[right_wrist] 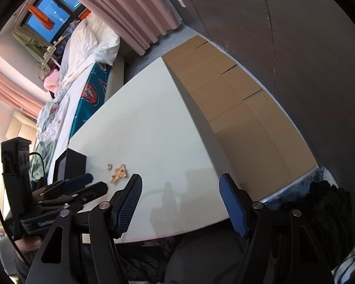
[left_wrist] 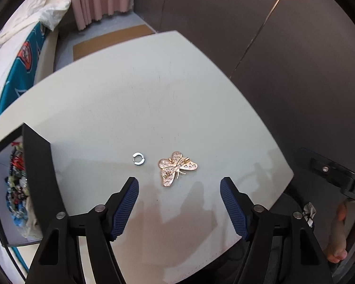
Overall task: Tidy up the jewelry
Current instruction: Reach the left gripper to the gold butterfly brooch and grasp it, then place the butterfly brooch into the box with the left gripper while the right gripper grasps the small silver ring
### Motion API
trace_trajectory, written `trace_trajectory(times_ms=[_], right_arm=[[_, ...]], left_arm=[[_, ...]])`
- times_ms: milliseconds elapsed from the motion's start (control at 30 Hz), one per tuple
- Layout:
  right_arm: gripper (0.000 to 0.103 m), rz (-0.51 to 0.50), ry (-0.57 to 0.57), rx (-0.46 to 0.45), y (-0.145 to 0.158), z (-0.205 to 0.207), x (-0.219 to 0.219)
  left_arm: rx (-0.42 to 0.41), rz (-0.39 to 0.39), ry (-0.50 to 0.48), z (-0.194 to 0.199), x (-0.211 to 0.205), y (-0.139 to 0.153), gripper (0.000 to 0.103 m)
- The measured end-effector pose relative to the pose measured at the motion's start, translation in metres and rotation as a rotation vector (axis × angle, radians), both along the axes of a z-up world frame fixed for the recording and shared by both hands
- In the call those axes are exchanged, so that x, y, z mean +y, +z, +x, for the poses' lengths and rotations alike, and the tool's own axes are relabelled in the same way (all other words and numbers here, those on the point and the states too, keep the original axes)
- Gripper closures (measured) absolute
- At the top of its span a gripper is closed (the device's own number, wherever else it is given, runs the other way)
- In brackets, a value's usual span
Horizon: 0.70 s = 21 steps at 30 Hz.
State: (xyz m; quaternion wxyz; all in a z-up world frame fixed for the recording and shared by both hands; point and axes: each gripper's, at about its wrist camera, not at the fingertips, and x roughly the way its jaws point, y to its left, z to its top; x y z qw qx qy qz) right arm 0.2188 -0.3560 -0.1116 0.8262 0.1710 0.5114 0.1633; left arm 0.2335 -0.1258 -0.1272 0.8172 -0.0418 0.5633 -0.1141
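A gold butterfly brooch (left_wrist: 177,167) lies on the white table (left_wrist: 153,99), with a small silver open ring (left_wrist: 139,159) just left of it. My left gripper (left_wrist: 179,182) is open and empty, its blue pads just short of the brooch. A black jewelry box (left_wrist: 39,179) stands at the left with several colourful pieces inside (left_wrist: 16,189). In the right wrist view the brooch (right_wrist: 118,173), the ring (right_wrist: 109,166) and the box (right_wrist: 69,165) sit far left. My right gripper (right_wrist: 180,181) is open and empty over the table's near edge.
The left gripper (right_wrist: 82,184) shows at the left of the right wrist view. Flat cardboard (right_wrist: 236,108) lies on the floor beyond the table. A bed (right_wrist: 82,75) with white bedding stands at the left. Dark walls are behind.
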Motion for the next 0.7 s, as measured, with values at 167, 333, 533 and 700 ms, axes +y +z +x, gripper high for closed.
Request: trace_trajectory(times_ms=[167,333,533,700], right_arm=[[0.035,0.013,-0.004,0.006,-0.006,-0.002,-0.006],[0.035,0.007,0.006,0.006,-0.007,-0.005,-0.007],[0.035,0.006,-0.001,0.012,-0.009,-0.006,-0.006],[0.035,-0.001,0.017,0.016,-0.009,-0.006,0.004]], left_arm=[[0.035,0.022,0.025,0.008,-0.006,-0.014,0.041],[0.044,0.032,0.053,0.015,-0.008,-0.019,0.044],[0.029,0.110,0.049,0.015,-0.017,-0.019,0.062],[0.036,0.080,0.050,0.012,-0.002,-0.013,0.063]])
